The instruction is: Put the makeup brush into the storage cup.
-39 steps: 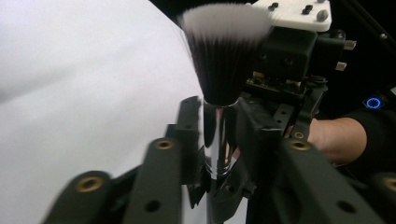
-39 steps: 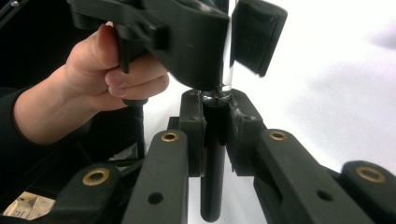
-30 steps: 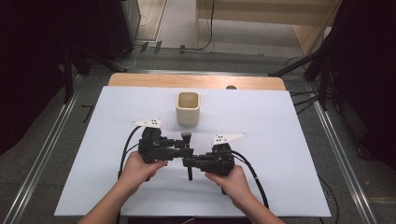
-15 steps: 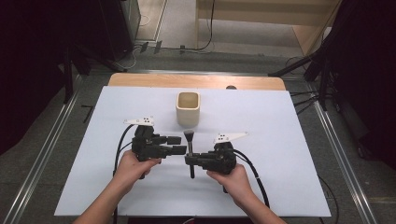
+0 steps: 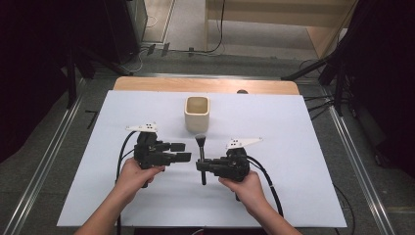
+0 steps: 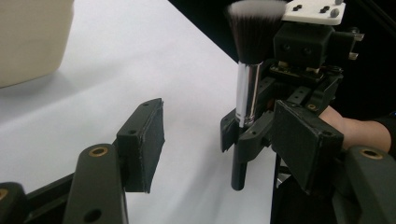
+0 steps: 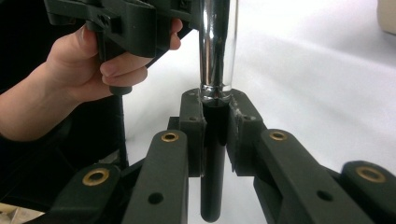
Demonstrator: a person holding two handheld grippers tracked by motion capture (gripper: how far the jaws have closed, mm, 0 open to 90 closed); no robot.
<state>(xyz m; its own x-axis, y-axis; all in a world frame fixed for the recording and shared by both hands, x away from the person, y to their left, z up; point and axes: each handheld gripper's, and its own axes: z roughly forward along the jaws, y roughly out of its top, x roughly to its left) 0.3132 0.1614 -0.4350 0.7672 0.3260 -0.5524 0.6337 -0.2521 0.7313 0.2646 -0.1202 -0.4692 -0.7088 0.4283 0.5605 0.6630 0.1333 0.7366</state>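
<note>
The step in hand looked like getting the makeup brush (image 5: 201, 149) into the cream cup (image 5: 197, 113) that stood at the far middle of the white table sheet (image 5: 303, 147). To do that well, the brush would want to travel bristles-up or be tipped so its black handle led into the cup's mouth, with the grip kept firm on the handle just below the chrome ferrule and the other tool kept clear of the path.

The right gripper (image 7: 215, 119) had its jaws pressed onto the black handle of the brush, right under the ferrule; the handle's tail hung free below the pads. In the high view the brush lay lengthwise between the two tools, bristles toward the cup and near it but not touching.

The left gripper (image 6: 224, 140) stood with its jaws spread wide, holding nothing, just left of the brush, its pads apart from the handle and ferrule.
</note>
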